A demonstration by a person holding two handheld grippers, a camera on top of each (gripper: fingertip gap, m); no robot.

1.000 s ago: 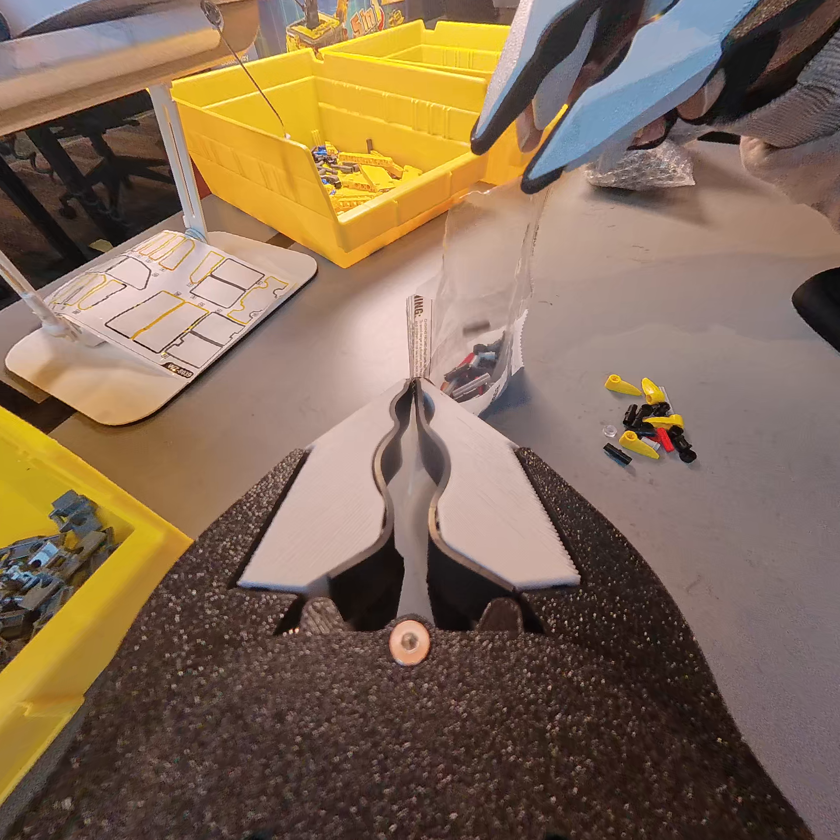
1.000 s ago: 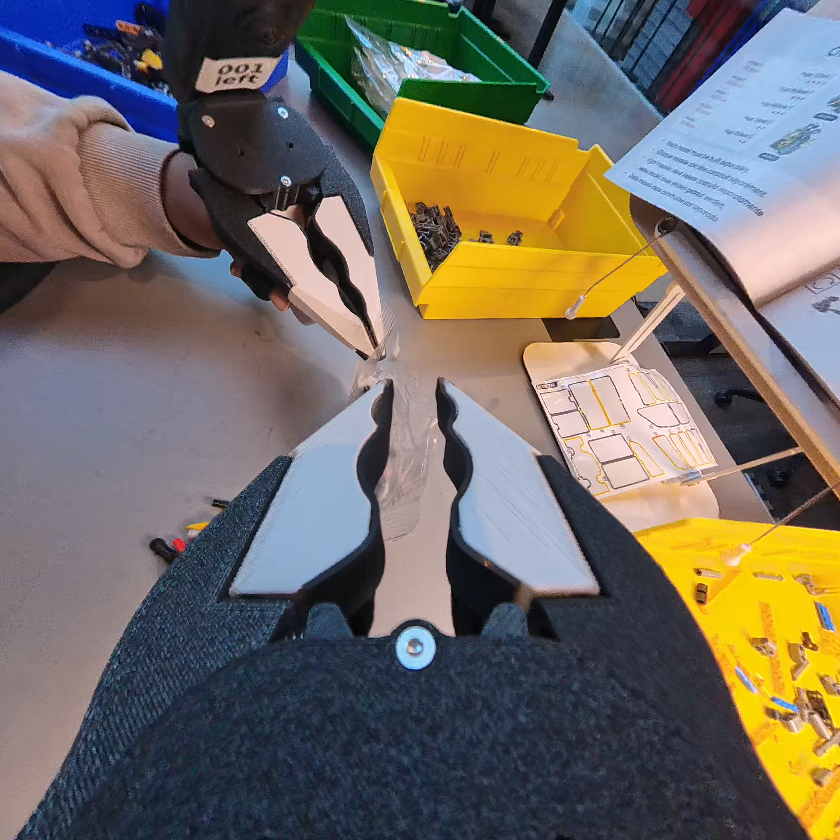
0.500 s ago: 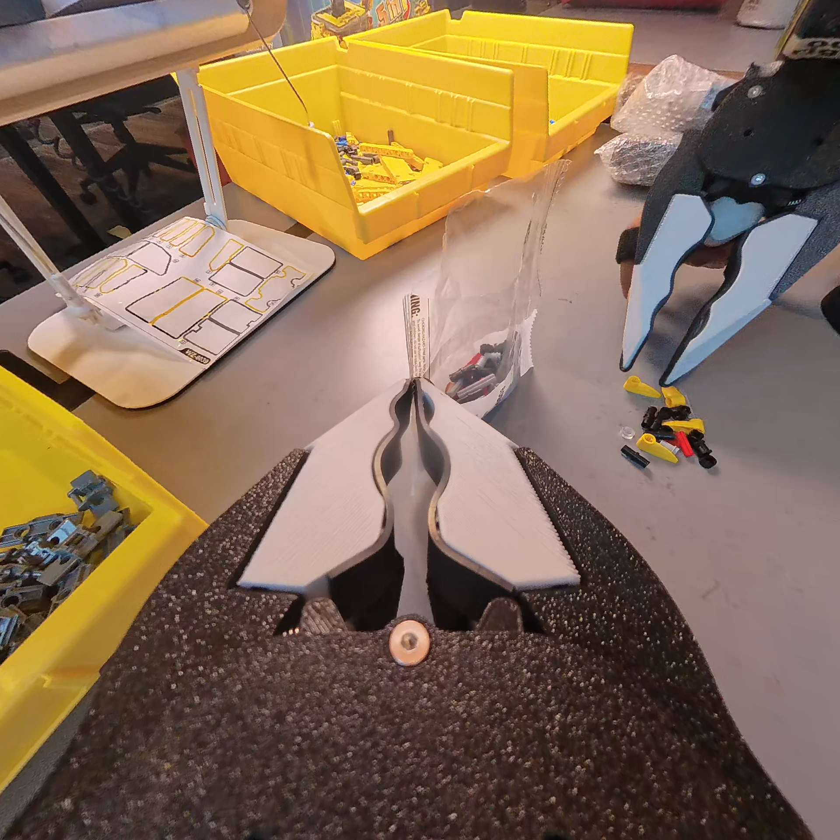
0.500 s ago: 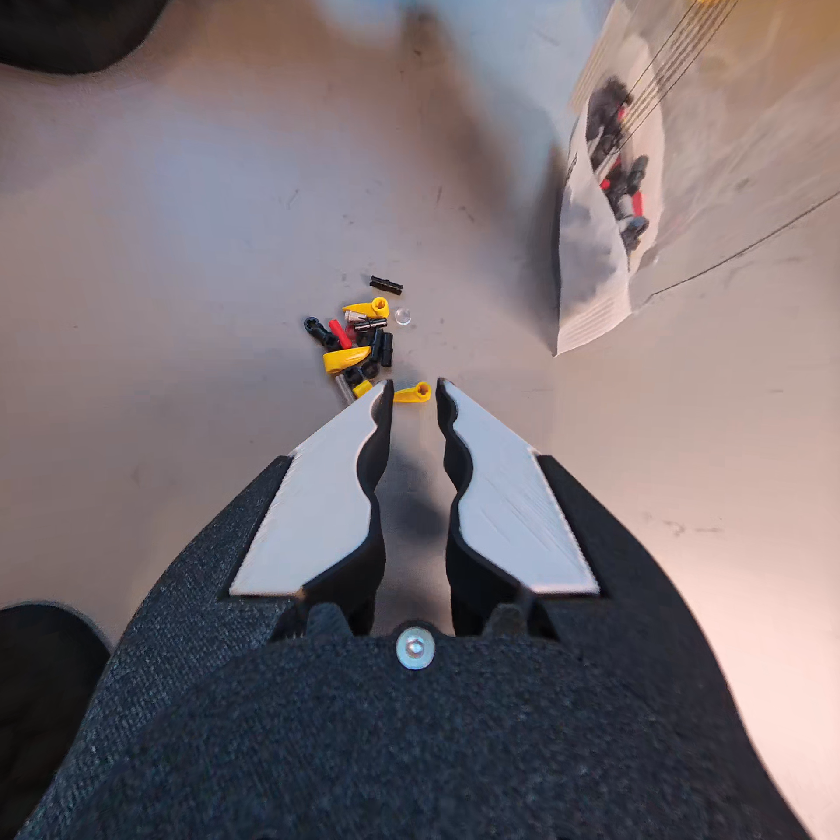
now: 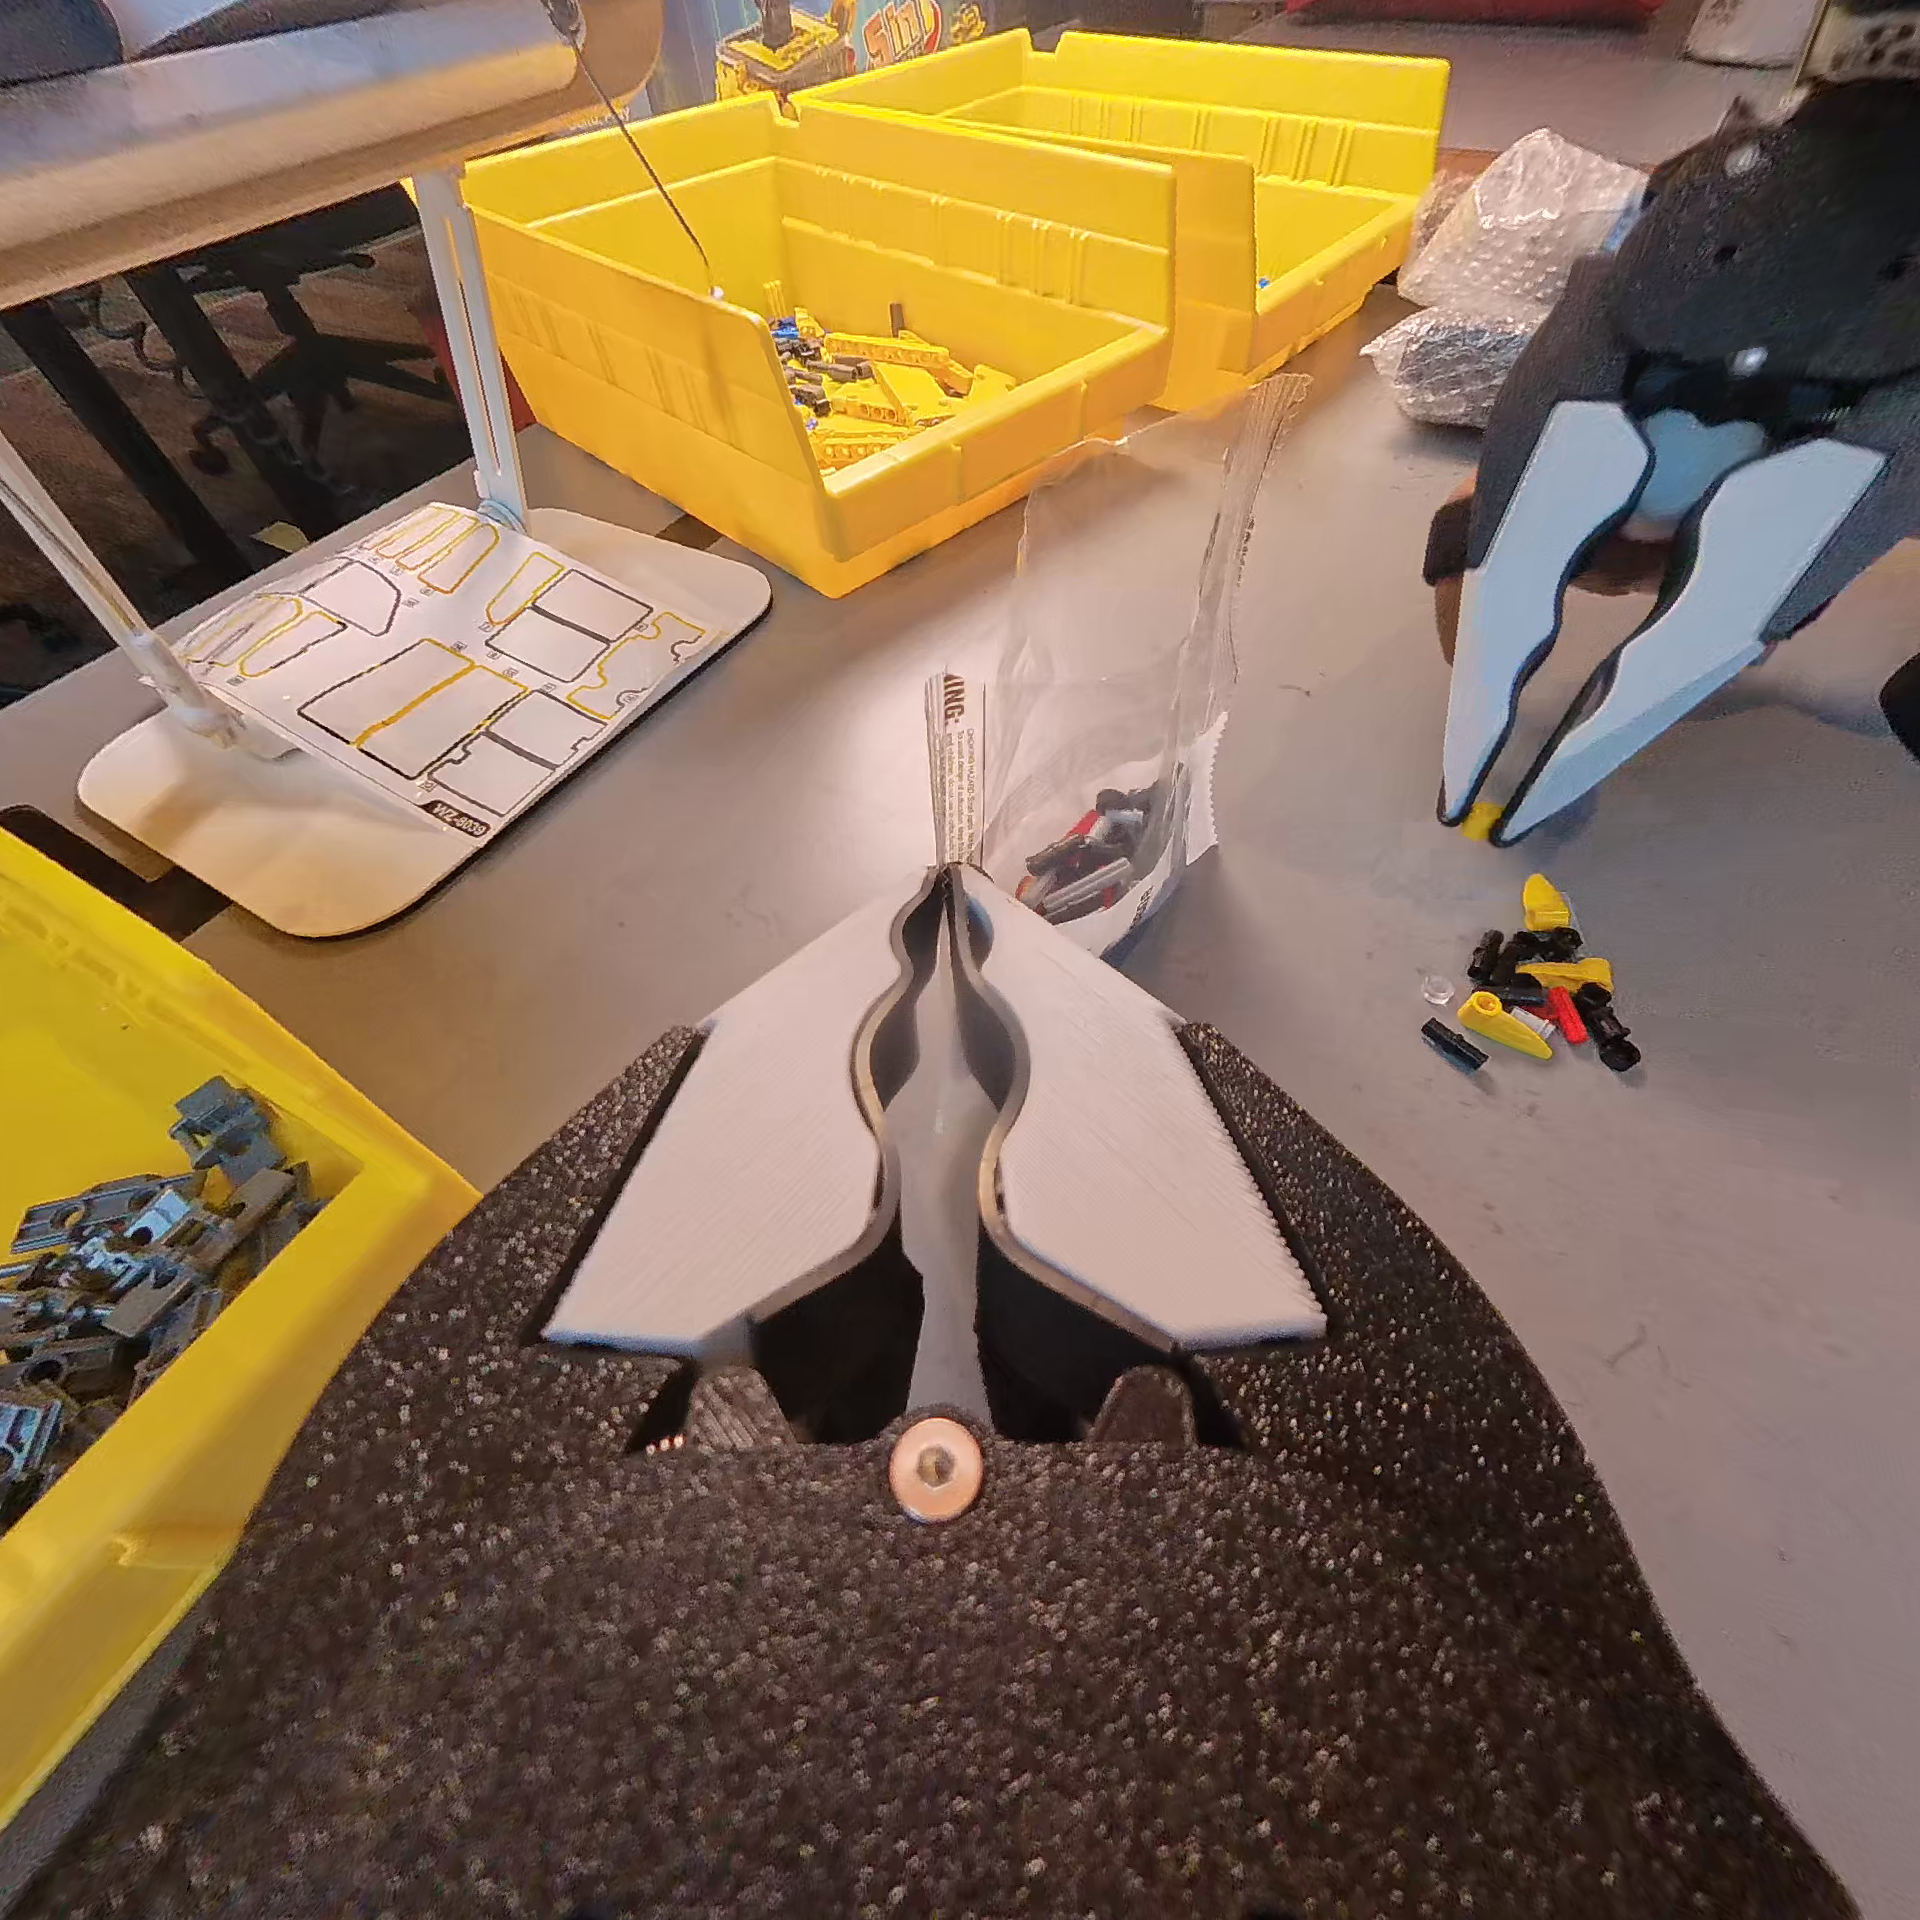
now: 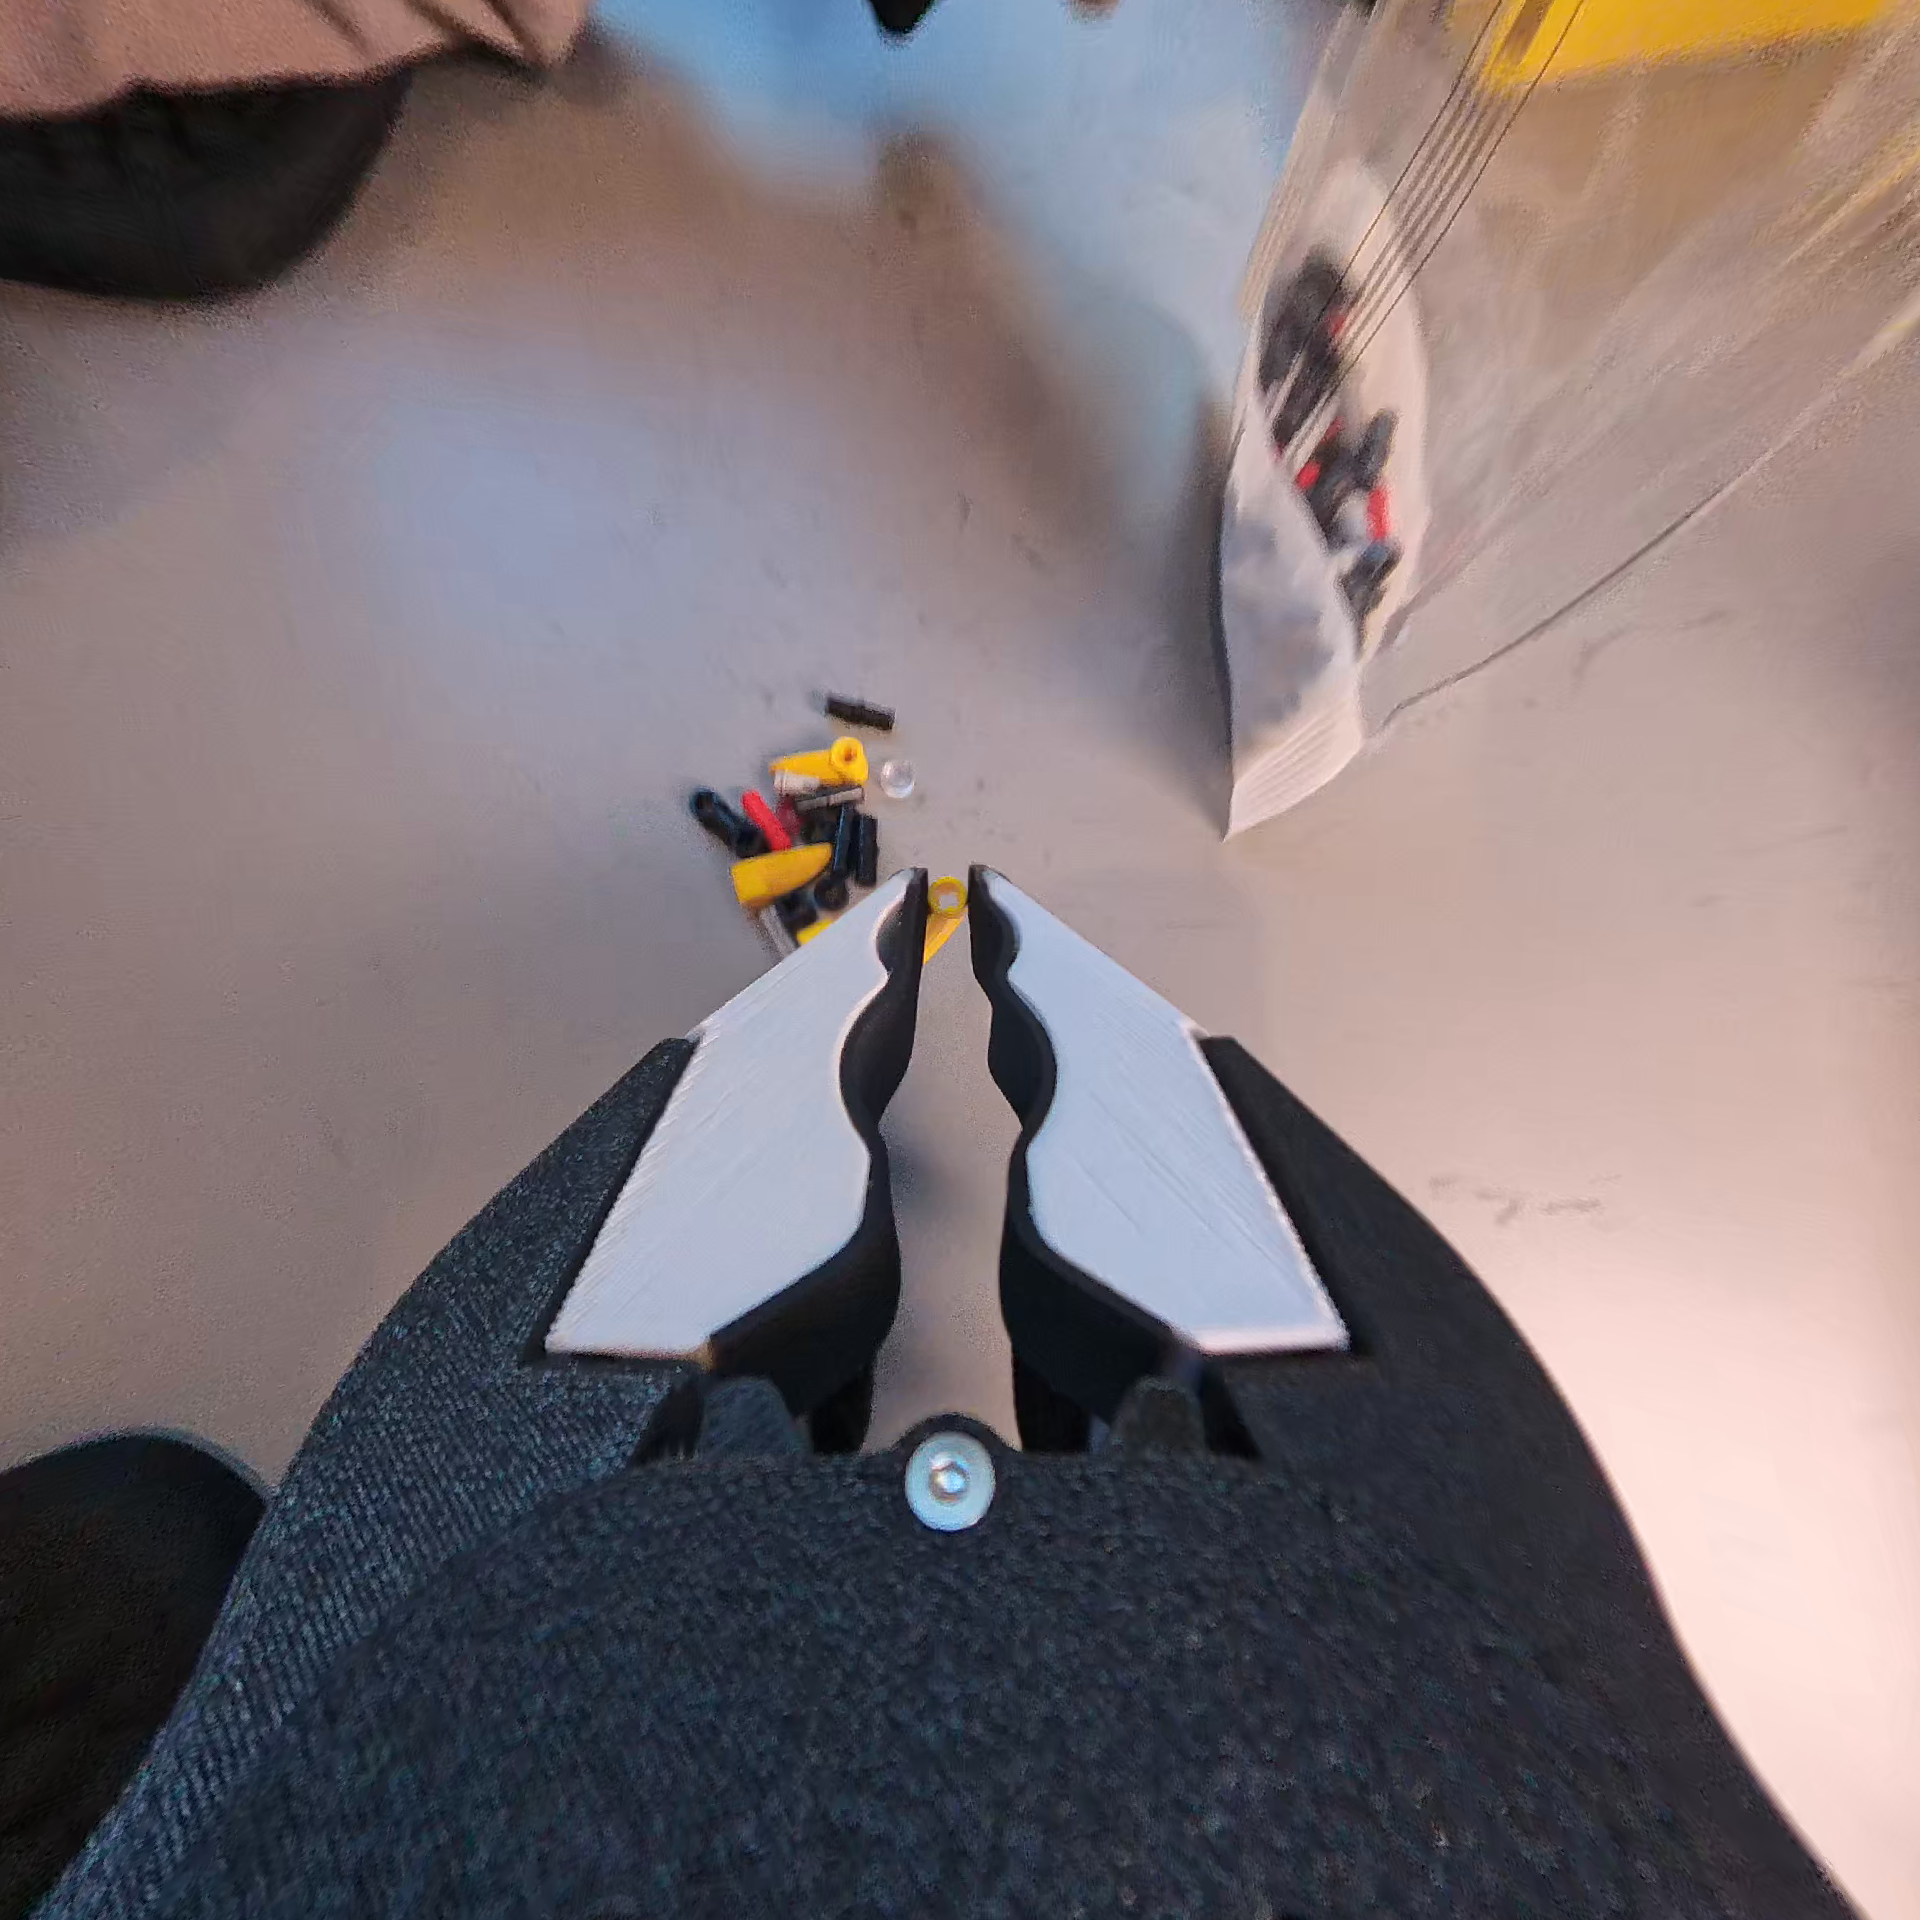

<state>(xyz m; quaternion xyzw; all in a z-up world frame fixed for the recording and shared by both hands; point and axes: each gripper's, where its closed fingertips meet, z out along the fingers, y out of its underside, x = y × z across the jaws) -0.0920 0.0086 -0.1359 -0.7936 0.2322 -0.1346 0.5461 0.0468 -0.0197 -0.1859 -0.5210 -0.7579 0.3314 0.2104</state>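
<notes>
My left gripper is shut on the edge of a clear plastic bag and holds it upright on the grey table. Small black, red and grey parts lie in the bag's bottom. The bag also shows, blurred, in the right wrist view. My right gripper points down at the table, its tips closed around a small yellow piece. It stands at the edge of a pile of small yellow, black and red parts. In the left wrist view this gripper is right of the bag, above the pile.
A yellow bin with yellow parts stands behind the bag, with another yellow bin behind it. A yellow bin of grey parts is near left. A sticker sheet lies on a white stand base. Bubble-wrap bags lie far right. One gripper's finger ends stand about 15 cm off the other's.
My right gripper let go of the bag's top, swung down to the pile and closed its tips on a small yellow piece. My left gripper kept its hold on the bag.
</notes>
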